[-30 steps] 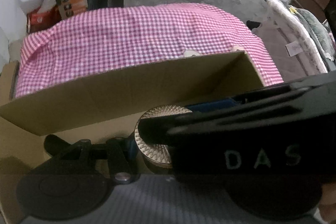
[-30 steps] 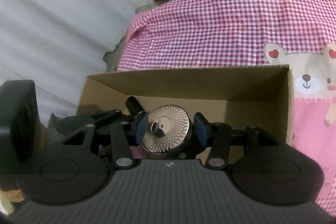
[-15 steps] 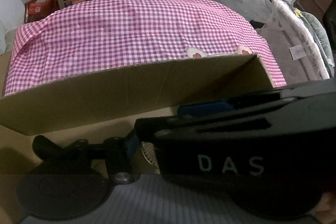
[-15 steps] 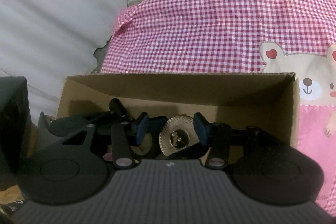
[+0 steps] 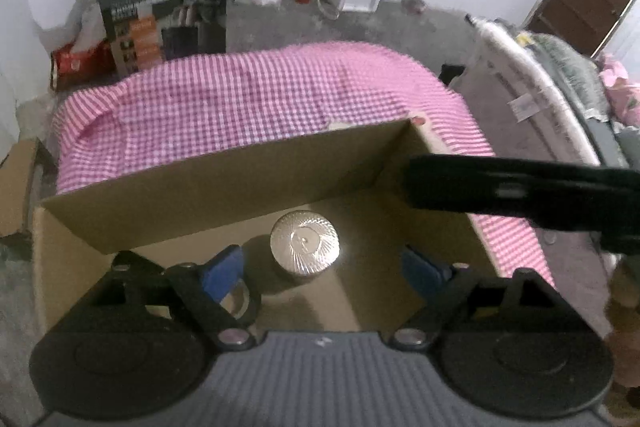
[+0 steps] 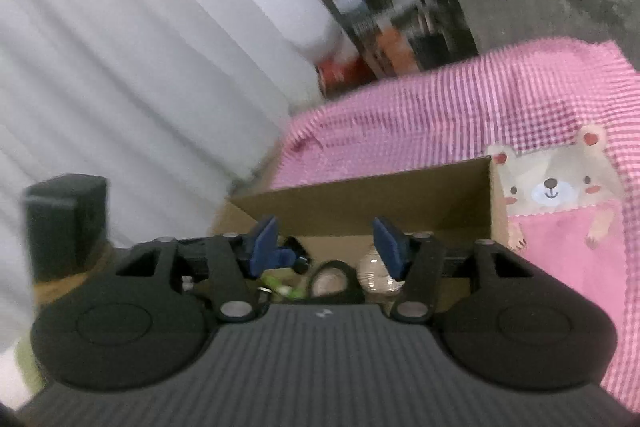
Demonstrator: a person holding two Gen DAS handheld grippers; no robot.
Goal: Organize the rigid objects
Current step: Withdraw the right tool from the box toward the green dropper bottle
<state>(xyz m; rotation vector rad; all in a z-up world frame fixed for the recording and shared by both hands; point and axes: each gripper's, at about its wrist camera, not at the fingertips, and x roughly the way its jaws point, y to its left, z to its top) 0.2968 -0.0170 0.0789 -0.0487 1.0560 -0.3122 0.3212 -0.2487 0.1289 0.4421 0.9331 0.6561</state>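
Observation:
A jar with a ribbed silver lid (image 5: 305, 247) stands upright inside the cardboard box (image 5: 208, 195). My left gripper (image 5: 320, 269) hangs above it, jaws opening wide, and the blue pads (image 5: 222, 269) are well clear of the jar. My right gripper (image 6: 326, 243) is raised over the box's near edge, jaws opening with nothing between them. Below it the jar (image 6: 374, 273) shows partly behind the right finger. In the left wrist view the right gripper (image 5: 520, 191) is a black bar at the right.
The box (image 6: 360, 203) sits on a pink checked cloth (image 5: 260, 99) with a bear picture (image 6: 556, 191). A black ring (image 6: 332, 273) and a green item (image 6: 280, 287) also lie in the box. A white wall is at the left, and a printed carton (image 5: 160, 7) stands beyond the cloth.
My right gripper let go of the jar, which now stands in the box, then lifted and tilted up. My left gripper opened and rose; the right no longer blocks its view.

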